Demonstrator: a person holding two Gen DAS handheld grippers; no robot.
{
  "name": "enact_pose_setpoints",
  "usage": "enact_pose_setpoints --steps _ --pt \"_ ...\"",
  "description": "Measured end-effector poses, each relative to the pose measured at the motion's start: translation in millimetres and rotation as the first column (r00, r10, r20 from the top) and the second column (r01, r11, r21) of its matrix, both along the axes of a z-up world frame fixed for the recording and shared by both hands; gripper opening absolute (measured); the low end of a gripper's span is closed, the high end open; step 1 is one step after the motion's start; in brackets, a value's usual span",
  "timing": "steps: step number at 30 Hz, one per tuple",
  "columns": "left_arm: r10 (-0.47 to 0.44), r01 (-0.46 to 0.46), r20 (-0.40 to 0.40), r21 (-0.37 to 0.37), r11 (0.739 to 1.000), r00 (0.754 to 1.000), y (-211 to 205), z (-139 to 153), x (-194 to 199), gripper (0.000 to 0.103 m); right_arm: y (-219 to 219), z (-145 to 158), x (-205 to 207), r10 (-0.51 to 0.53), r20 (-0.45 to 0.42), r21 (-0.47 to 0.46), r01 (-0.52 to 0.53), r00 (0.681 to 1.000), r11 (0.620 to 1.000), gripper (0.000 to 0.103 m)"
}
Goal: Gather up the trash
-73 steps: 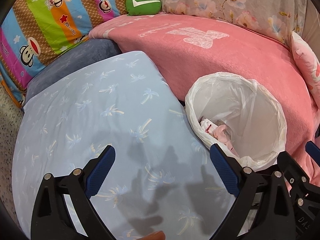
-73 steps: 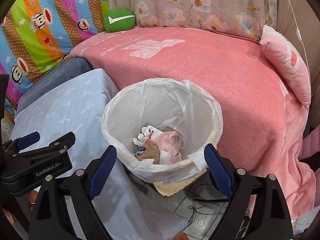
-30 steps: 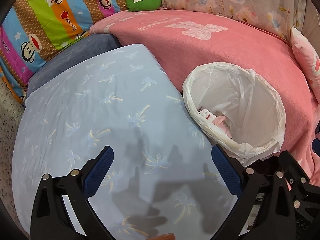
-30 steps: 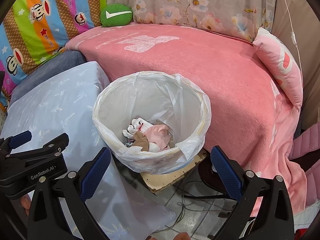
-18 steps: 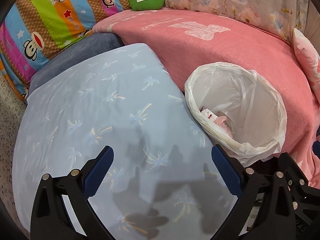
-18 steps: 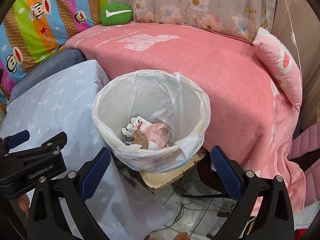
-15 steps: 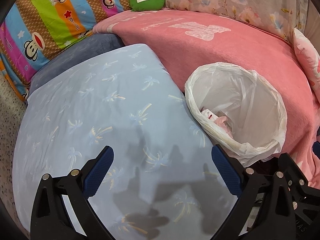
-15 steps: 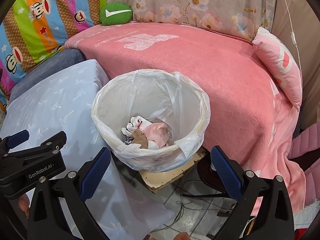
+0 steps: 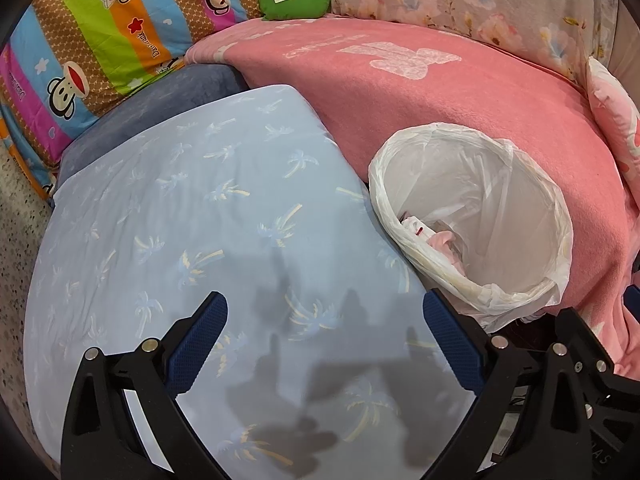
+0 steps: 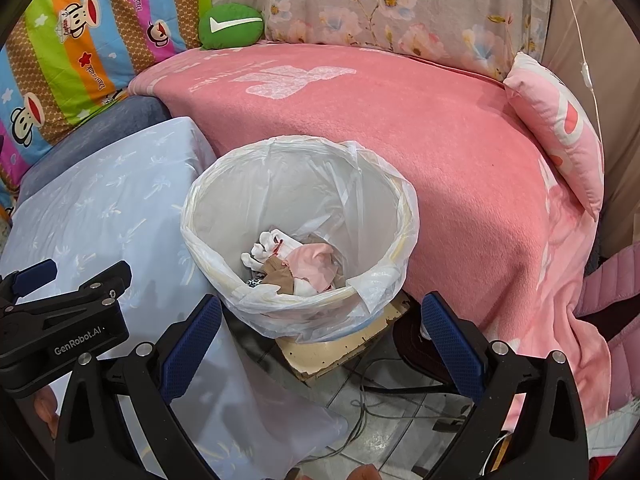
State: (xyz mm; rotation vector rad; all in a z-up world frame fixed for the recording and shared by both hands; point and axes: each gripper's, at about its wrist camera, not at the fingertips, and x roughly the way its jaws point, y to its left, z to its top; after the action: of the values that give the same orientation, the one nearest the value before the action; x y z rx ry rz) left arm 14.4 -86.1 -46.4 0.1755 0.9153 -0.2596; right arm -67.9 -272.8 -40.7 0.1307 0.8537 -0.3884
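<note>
- Left gripper (image 9: 324, 338) is hovering with jaws spread wide, holding nothing.
- Right gripper (image 10: 320, 330) is hovering just right of it, jaws likewise spread, empty.

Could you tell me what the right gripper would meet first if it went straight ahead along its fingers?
Probably the white plastic-lined trash bin: the right gripper, jaws wide open and empty, points at its near rim. Depth is hard to judge through the fisheye.

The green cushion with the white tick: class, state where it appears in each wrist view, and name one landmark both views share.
Left wrist: green cushion, top centre, behind the pink blanket.
Right wrist: top left of centre.
Shared landmark: lined bin.
</note>
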Motion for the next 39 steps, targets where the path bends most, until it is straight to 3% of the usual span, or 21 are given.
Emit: enact_pose_setpoints --steps 39 --pt "-0.009 0.009 -0.003 0.018 1.0 1.0 -1.6 -2.6 -6.9 0.094 -4.8 -4.0 -6.5 -0.001 -0.01 0.006 0.001 1.0 1.0 0.098"
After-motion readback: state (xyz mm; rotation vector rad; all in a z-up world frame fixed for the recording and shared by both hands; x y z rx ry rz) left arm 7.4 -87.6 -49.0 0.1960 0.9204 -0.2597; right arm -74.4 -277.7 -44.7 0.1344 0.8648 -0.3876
